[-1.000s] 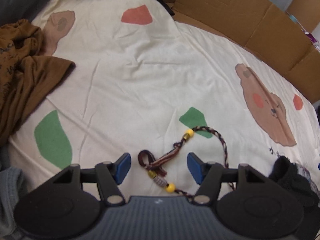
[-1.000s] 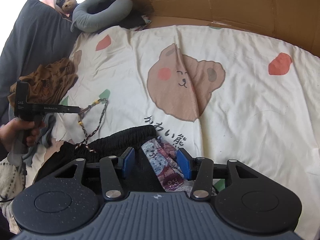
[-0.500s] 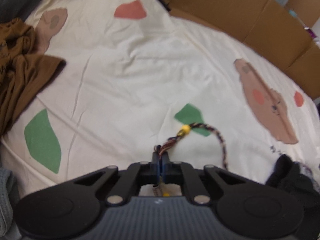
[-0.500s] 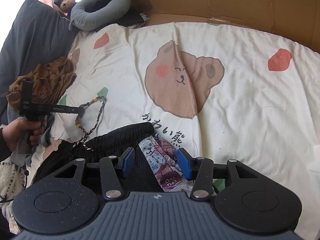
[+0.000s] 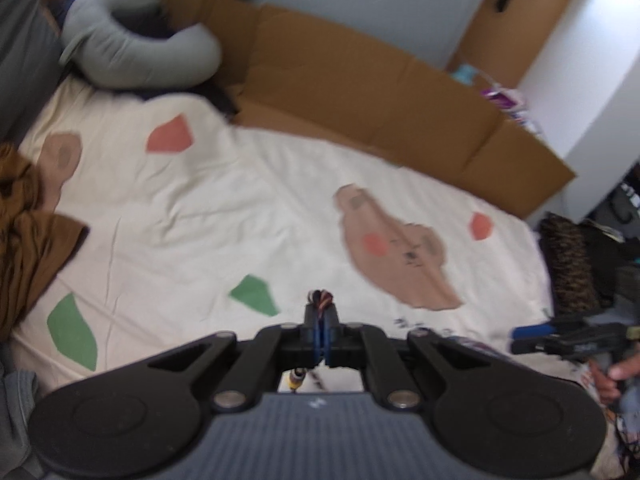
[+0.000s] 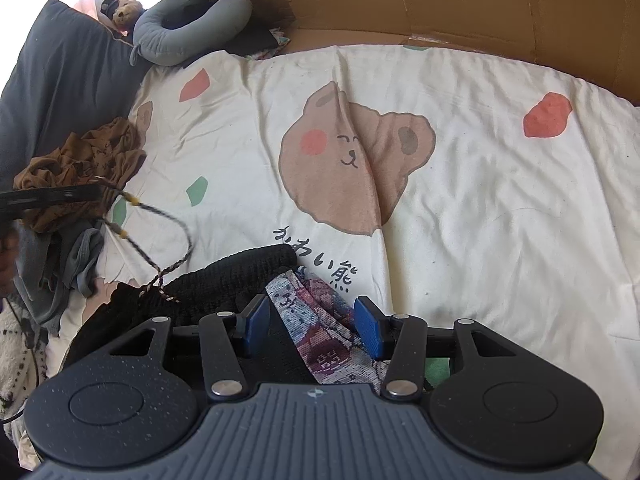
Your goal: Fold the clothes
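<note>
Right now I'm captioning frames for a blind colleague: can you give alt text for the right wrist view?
The right gripper hovers open over a patterned garment and black clothing on a cream bear-print sheet. At far left, the left gripper holds a braided cord lifted off the sheet, beside a crumpled brown garment.

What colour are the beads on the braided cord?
Yellow. The beads on the braided cord show best in the right wrist view.
</note>
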